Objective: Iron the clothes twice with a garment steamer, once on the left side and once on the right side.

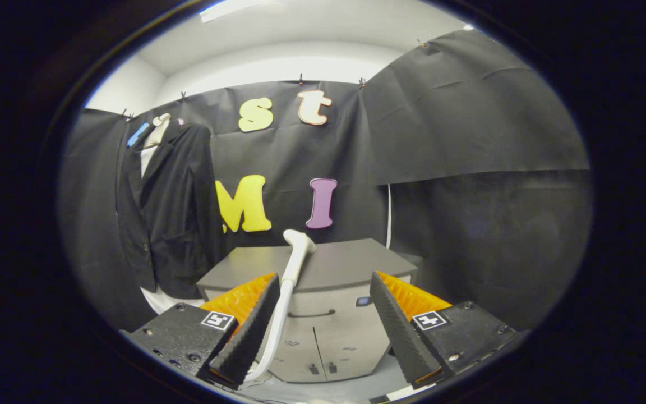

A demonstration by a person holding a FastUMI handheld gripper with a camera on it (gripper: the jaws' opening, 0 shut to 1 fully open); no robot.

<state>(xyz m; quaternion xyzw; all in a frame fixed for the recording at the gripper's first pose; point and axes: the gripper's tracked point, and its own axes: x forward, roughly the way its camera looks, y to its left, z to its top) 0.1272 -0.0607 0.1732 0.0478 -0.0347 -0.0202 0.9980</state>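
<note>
Gaping claw (pixel 323 331) before steamer (pixel 295 258), nothing held.

Your gripper (pixel 323 325) fingers stand wide apart, and the left one covers the lower run of the steamer's hose (pixel 276 331) — its far end is hidden. The jacket (pixel 169 213) hem drops behind the cabinet (pixel 323 269) corner; the cabinet's small front markings are too small to tell.
</note>
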